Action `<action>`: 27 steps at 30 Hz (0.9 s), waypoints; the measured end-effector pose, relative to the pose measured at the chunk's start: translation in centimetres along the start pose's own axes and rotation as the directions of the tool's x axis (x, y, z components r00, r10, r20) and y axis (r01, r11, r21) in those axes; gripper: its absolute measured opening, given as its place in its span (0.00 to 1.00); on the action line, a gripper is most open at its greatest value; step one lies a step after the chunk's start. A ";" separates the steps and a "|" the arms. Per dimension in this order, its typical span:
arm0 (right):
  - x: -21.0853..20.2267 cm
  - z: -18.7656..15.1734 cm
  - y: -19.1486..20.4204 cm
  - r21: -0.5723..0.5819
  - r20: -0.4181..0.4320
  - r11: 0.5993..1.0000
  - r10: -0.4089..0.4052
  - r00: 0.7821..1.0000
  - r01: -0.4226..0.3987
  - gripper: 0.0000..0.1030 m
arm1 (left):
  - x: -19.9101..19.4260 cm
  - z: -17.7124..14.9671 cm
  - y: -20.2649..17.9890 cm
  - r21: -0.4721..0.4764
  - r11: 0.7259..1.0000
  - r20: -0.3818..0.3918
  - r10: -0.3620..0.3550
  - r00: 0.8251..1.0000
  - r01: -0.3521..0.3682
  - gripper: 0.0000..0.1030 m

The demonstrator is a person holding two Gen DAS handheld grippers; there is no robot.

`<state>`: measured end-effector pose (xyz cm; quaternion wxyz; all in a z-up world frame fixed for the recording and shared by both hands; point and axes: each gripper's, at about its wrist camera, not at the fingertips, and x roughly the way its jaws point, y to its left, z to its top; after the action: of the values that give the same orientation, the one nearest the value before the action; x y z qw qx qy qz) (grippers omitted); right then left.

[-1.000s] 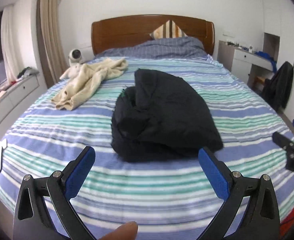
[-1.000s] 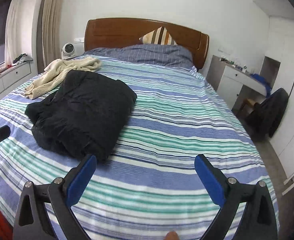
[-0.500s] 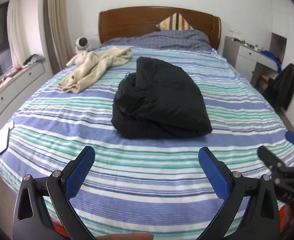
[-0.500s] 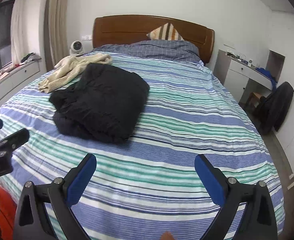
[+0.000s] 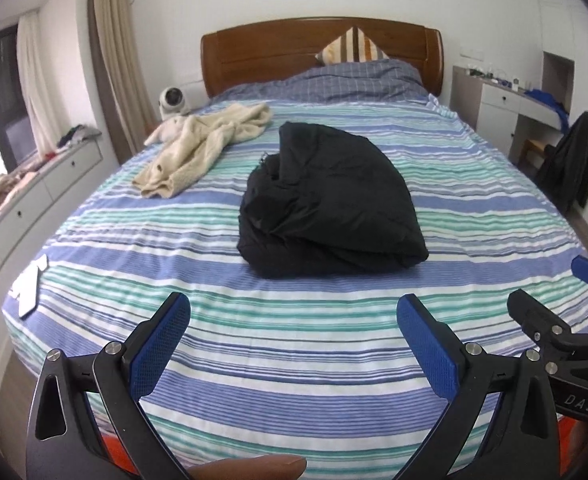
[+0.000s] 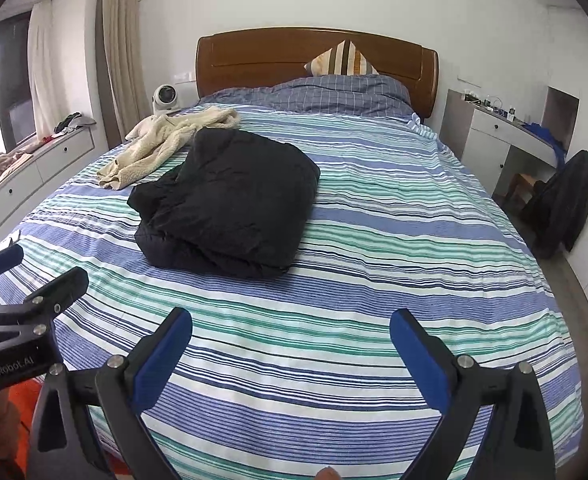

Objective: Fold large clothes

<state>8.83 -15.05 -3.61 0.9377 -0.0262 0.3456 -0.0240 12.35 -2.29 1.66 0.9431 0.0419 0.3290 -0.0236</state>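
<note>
A black garment (image 5: 330,204) lies folded in a thick bundle in the middle of the striped bed (image 5: 294,332); it also shows in the right wrist view (image 6: 230,204). A cream fleece garment (image 5: 202,148) lies crumpled at the far left of the bed, also in the right wrist view (image 6: 166,144). My left gripper (image 5: 294,320) is open and empty, above the bed's near end, well short of the black bundle. My right gripper (image 6: 290,332) is open and empty, also back from it. Each gripper shows at the edge of the other's view.
A wooden headboard (image 5: 318,52) with pillows stands at the far end. A low cabinet (image 5: 34,204) runs along the left wall. A white desk (image 5: 514,108) and a dark coat on a chair (image 5: 570,160) stand at the right. A small fan (image 5: 172,100) sits beside the bed.
Both grippers have pulled back from the black bundle toward the foot of the bed. The bundle lies as it did. Both stay open.
</note>
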 end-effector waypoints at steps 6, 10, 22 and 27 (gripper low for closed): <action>-0.8 0.2 0.7 -0.023 0.013 1.000 0.006 1.000 -0.006 0.98 | 0.2 0.0 0.3 -0.015 1.000 -0.028 0.002 1.000 -0.002 1.00; -1.4 0.1 1.0 -0.029 0.019 1.000 0.010 1.000 -0.010 0.98 | 0.2 -0.1 0.3 -0.008 1.000 -0.038 0.027 0.999 -0.027 1.00; -1.3 -0.1 1.2 -0.025 -0.009 1.000 -0.016 1.000 0.016 0.98 | 0.0 -0.2 0.9 -0.033 0.999 -0.044 0.018 0.999 -0.020 1.00; -1.1 -0.2 1.4 -0.030 -0.016 1.000 -0.011 1.000 0.010 0.98 | -0.1 -0.2 0.8 -0.033 0.999 -0.042 0.012 0.999 -0.014 1.00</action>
<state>7.90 -13.55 -3.09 0.9343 -0.0417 0.3531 -0.0240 12.21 -1.46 1.66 0.9367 0.0290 0.3487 -0.0112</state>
